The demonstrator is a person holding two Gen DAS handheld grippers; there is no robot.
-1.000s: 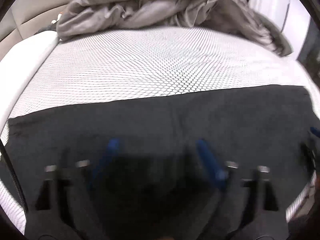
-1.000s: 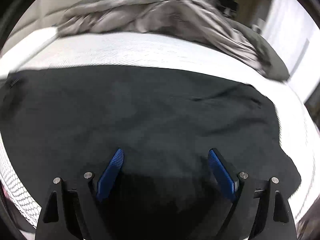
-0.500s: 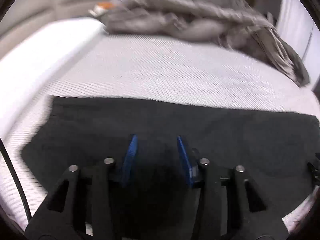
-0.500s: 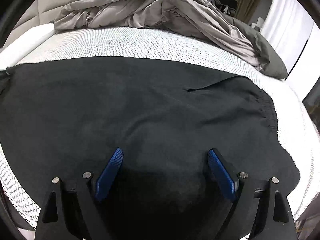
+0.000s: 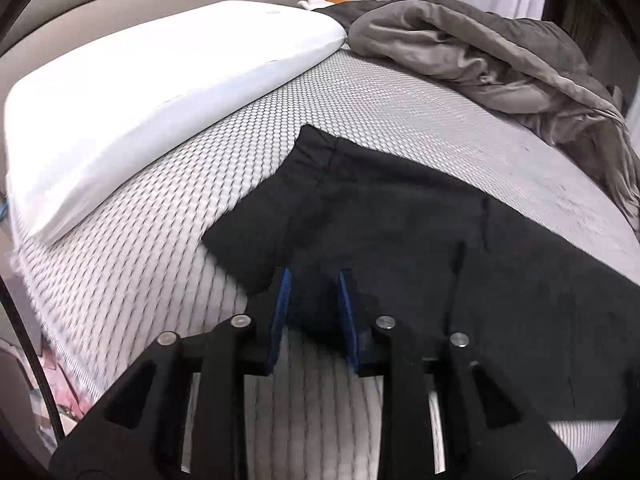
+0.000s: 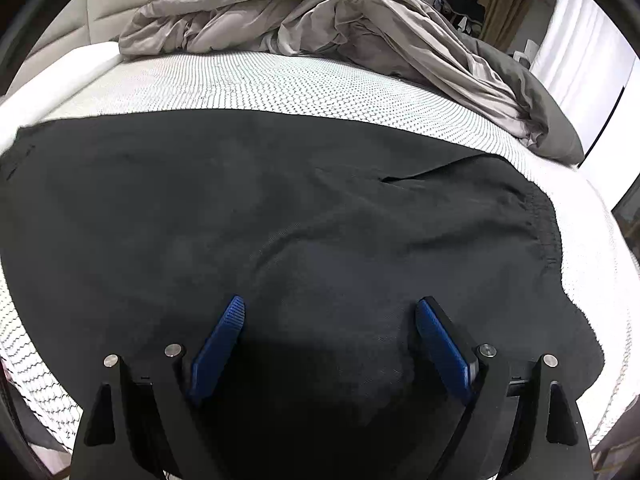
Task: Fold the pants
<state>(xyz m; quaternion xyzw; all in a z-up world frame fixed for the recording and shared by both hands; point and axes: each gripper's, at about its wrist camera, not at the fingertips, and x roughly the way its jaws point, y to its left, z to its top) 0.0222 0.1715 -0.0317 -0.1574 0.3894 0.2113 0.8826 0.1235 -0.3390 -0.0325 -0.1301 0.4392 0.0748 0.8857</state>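
Black pants (image 6: pixel 280 208) lie spread flat on the mesh-patterned mattress (image 6: pixel 280 80). The elastic waistband (image 6: pixel 548 220) is at the right. The leg end (image 5: pixel 320 168) shows in the left wrist view. My left gripper (image 5: pixel 312 280) sits at the near corner of the leg end, its jaws narrowed with a gap between the blue pads, black cloth lying between them. My right gripper (image 6: pixel 330 312) is wide open just above the pants' near edge, holding nothing.
A rumpled grey duvet (image 6: pixel 340 28) is piled at the far side of the bed, also in the left wrist view (image 5: pixel 500 52). A white pillow (image 5: pixel 152 92) lies left of the leg end. The mattress edge (image 5: pixel 48 300) drops off at the left.
My left gripper has swung left to the leg end and its jaws have narrowed from wide open. My right gripper has stayed open over the pants, hardly moving.
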